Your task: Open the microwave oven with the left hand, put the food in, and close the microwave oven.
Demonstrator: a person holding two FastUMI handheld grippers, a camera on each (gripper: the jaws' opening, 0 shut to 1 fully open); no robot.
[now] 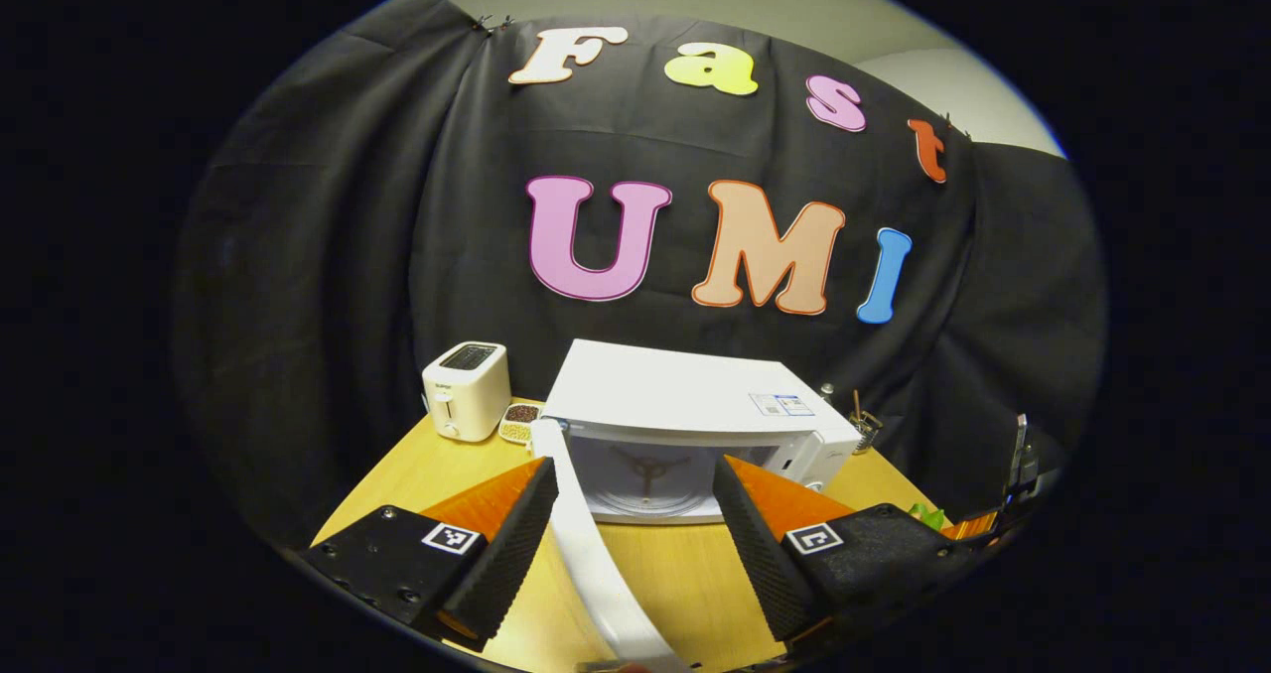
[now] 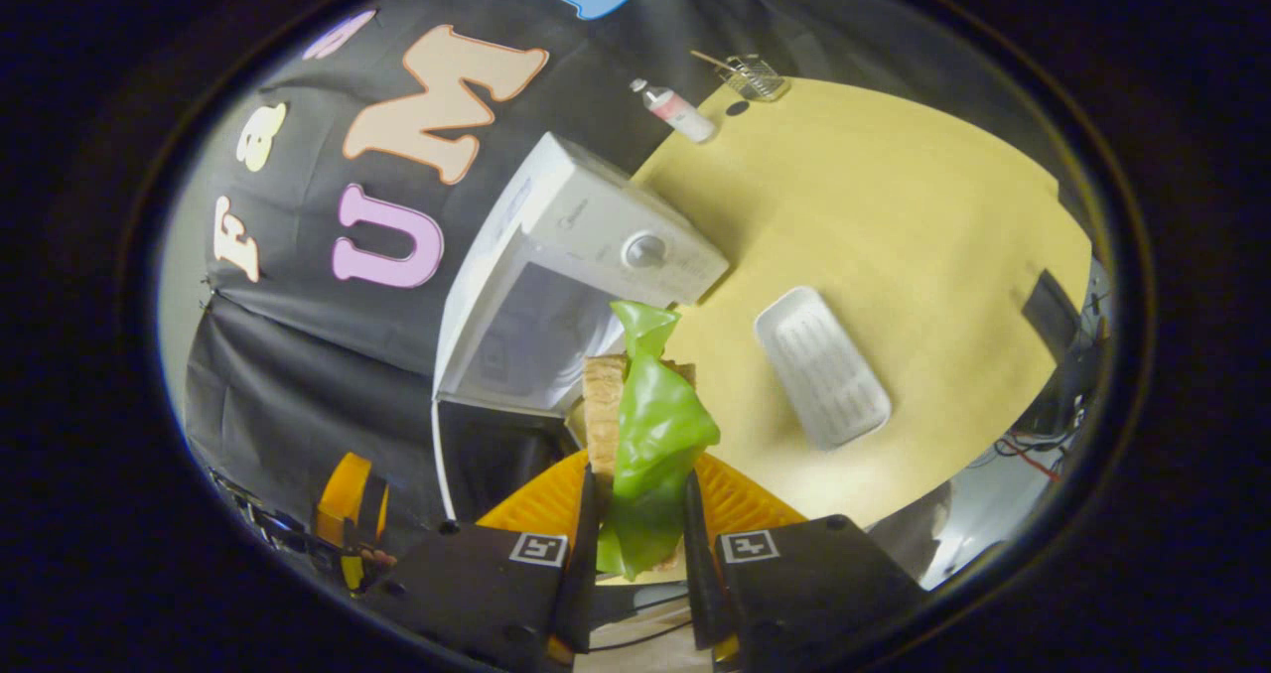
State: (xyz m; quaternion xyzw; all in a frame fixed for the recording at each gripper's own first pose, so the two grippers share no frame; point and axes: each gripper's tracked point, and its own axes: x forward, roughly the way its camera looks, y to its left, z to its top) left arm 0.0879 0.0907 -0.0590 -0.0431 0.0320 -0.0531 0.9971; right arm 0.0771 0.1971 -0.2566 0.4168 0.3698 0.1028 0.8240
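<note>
The white microwave (image 1: pixel 685 405) stands on the wooden table with its door (image 1: pixel 596 564) swung open toward me, and the turntable (image 1: pixel 645 474) shows inside. My left gripper (image 1: pixel 635 524) is open, its fingers wide apart. The door's white edge runs between them, close to the left finger. In the right gripper view the microwave (image 2: pixel 586 236) lies tilted, its dark-windowed door (image 2: pixel 496 455) hanging open. My right gripper (image 2: pixel 640 554) is shut on the food (image 2: pixel 650 435), a green leaf against a slice of bread, held just in front of the open cavity.
A white toaster (image 1: pixel 467 390) and a small dish of beans (image 1: pixel 519 420) sit left of the microwave. A white ribbed tray (image 2: pixel 819 365) lies on the table (image 2: pixel 894 216) beside it, with a bottle (image 2: pixel 675 109) and a wire basket (image 2: pixel 755 75) near the far edge.
</note>
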